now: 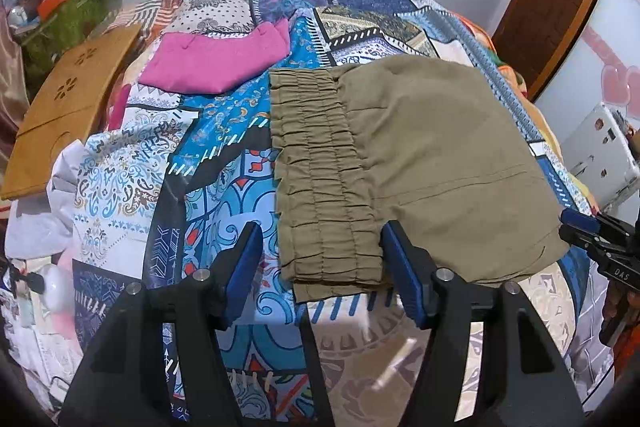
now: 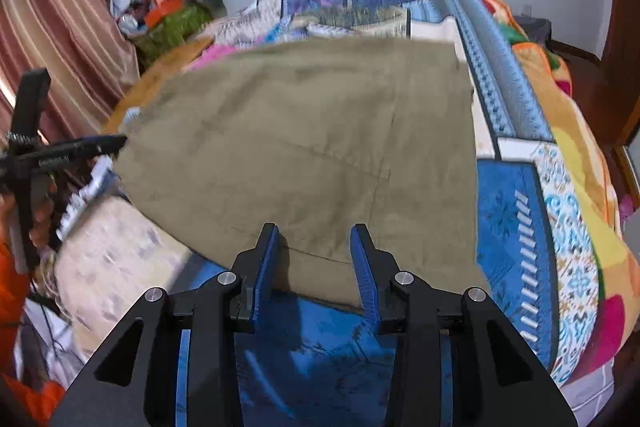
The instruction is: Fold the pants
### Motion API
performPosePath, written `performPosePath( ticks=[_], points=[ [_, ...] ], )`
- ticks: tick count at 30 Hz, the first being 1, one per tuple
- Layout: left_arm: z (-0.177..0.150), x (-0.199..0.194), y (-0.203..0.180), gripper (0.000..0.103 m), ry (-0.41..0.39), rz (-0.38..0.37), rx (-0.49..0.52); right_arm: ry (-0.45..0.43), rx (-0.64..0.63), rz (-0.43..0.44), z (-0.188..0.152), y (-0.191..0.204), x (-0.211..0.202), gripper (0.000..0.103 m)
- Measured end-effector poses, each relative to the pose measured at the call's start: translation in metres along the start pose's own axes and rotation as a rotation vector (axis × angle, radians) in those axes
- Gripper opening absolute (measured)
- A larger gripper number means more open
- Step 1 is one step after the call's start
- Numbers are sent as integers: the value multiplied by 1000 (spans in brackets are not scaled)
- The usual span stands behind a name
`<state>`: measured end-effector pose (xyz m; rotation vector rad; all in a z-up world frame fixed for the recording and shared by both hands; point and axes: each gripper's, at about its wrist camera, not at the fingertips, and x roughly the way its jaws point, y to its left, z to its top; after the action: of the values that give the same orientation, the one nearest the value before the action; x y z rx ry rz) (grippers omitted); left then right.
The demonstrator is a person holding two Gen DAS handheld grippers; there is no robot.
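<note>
Left wrist view: olive pants (image 1: 400, 163) lie folded on the patchwork bedspread (image 1: 224, 163), waistband at 9 o'clock.
Left gripper (image 1: 320, 251): jaws parted, straddling the waistband's near corner, holding nothing.
Right wrist view: pants fill the centre.
Right gripper (image 2: 316, 247): jaws partly apart over the near hem, empty.

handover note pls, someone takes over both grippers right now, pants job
Left gripper: open, nothing held, fingers astride the waistband's near end.
Right gripper: open, nothing held, fingers over the near edge of the pants.
Pants: olive, lying flat on the bedspread, waistband to the left, folded into a compact rectangle.
Pink cloth: behind, apart from the pants.
Done: pants folded at least once and laid down.
Left: probably one more fold, or smoothing; judge on pickup.
</note>
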<state>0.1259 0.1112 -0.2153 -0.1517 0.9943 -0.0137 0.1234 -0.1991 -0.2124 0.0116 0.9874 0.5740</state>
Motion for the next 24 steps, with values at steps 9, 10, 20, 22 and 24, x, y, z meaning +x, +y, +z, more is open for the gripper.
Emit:
performPosePath(
  ticks=[9, 10, 20, 22, 24],
  points=[
    [-11, -3, -7, 70, -57, 59, 15, 19, 85, -47, -29, -42, -21, 42],
    [-13, -5, -13, 70, -76, 92, 46, 17, 99, -39, -30, -44, -22, 42],
    [21, -25, -6, 70, -77, 87, 64, 8, 58, -56, -11, -38, -35, 45],
    [36, -28, -4, 70, -96, 78, 56, -17, 47, -67, 0, -42, -40, 45],
    [49, -26, -4, 70, -108, 95, 69, -40, 43, -78, 14, -48, -40, 45]
  ],
)
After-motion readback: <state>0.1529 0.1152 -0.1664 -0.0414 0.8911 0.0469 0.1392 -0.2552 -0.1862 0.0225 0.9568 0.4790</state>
